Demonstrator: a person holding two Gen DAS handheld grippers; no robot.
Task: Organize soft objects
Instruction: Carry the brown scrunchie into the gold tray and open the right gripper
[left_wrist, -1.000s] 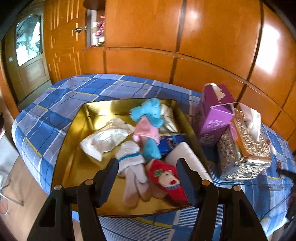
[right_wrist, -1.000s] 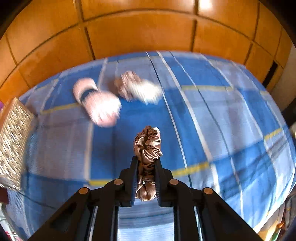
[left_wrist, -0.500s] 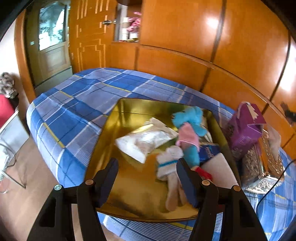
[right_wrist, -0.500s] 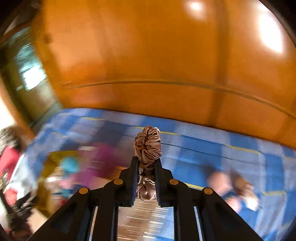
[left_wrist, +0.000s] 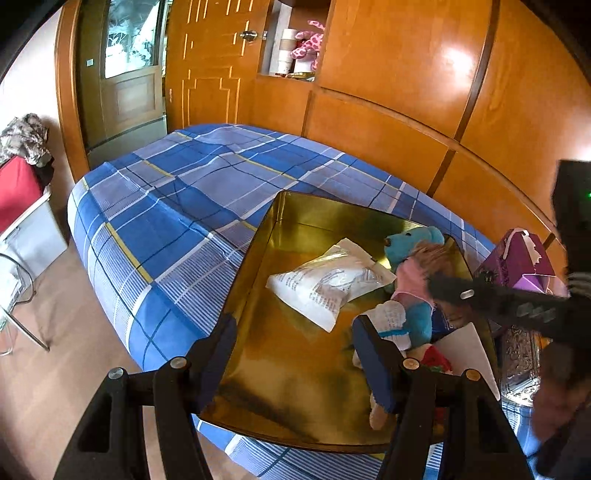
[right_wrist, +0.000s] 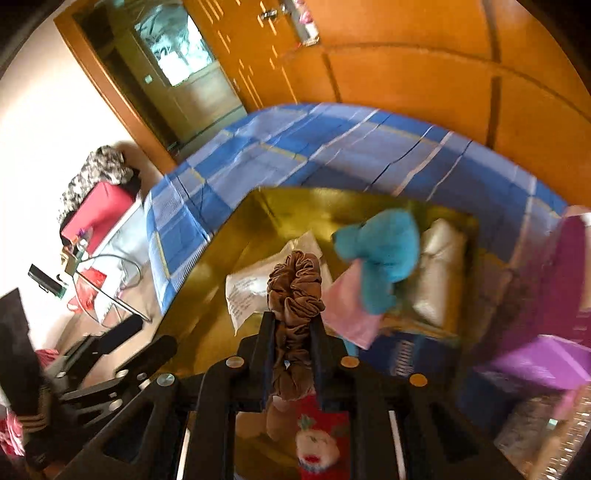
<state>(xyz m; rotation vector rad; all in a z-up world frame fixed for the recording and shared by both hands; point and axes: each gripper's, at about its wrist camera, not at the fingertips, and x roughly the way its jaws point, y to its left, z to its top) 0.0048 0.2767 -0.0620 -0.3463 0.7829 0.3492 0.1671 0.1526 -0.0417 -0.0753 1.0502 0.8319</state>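
Right wrist: claw (right_wrist: 293, 354) pinching scrunchie (right_wrist: 295, 291) above tray (right_wrist: 295, 201).

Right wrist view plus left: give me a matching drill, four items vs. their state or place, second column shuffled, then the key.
Column one:
1. brown satin scrunchie
2. teal plush bear
3. left gripper
4. purple cardboard carton

Column two:
A. open, holding nothing
B. clamped between the right gripper's fingers
C. standing on the plaid cloth outside the tray
D. lying inside the gold metal tray

Pairs: 1-B, 2-D, 3-A, 4-C
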